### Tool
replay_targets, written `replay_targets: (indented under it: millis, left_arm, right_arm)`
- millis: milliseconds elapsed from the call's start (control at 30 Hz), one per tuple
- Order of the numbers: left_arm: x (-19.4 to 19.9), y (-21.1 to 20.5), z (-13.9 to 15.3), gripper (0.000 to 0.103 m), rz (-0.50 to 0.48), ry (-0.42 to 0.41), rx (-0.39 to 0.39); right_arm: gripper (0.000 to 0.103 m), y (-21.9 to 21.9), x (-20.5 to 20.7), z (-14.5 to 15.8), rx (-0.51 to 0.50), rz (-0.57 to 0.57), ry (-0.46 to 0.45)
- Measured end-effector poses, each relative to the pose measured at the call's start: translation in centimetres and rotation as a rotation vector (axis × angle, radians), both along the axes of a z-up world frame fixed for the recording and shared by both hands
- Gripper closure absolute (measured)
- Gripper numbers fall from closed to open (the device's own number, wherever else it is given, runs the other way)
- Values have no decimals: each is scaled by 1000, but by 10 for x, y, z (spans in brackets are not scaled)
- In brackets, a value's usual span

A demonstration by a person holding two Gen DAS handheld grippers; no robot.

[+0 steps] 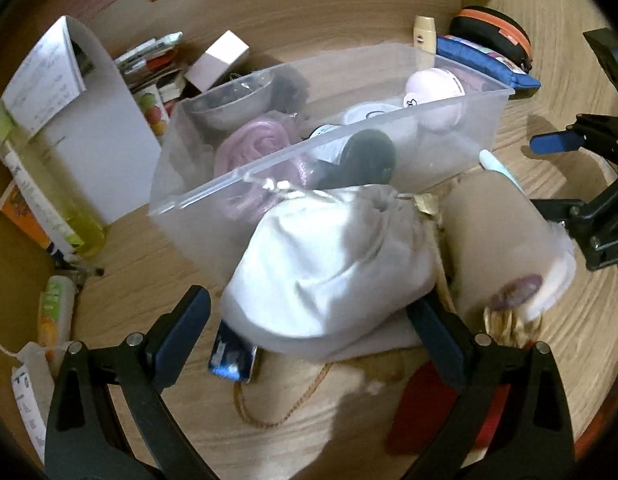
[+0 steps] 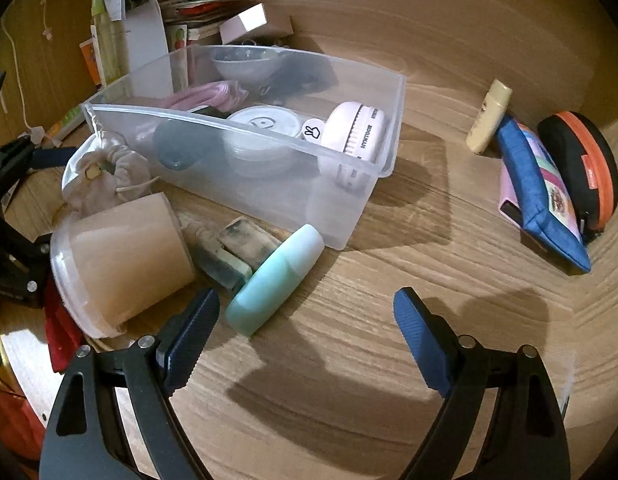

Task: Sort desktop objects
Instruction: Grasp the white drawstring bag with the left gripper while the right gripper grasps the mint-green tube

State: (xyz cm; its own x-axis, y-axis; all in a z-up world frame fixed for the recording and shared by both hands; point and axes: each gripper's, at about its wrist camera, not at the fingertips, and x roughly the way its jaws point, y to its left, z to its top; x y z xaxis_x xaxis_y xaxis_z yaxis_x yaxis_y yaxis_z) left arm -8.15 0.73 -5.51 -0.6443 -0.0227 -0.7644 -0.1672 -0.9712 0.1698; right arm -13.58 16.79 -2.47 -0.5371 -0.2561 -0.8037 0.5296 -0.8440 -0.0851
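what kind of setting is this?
Probably a home desk: a wood-grain tabletop cluttered with personal items, a clear plastic storage bin holding toiletries, and a blue fabric pencil pouch beside it.

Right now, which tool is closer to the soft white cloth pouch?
Left. The left tool has the white drawstring cloth pouch between its open fingers. The right tool hovers open over bare wooden tabletop, with a tan plastic cup between it and the pouch.
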Motion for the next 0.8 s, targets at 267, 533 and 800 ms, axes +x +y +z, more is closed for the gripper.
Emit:
replay_targets:
  millis: [267, 533, 800]
  left_arm:
    - [-15, 7, -2, 3, 4, -25, 66]
    - [-20, 16, -5, 3, 22, -20, 88]
    - [-15, 19, -3, 20, 21, 21, 76]
  right_arm:
    - [18, 6, -5, -7, 24, 8, 0]
    - [43, 18, -14, -9, -39, -3, -21]
    - [71, 5, -15, -10, -81, 36, -22]
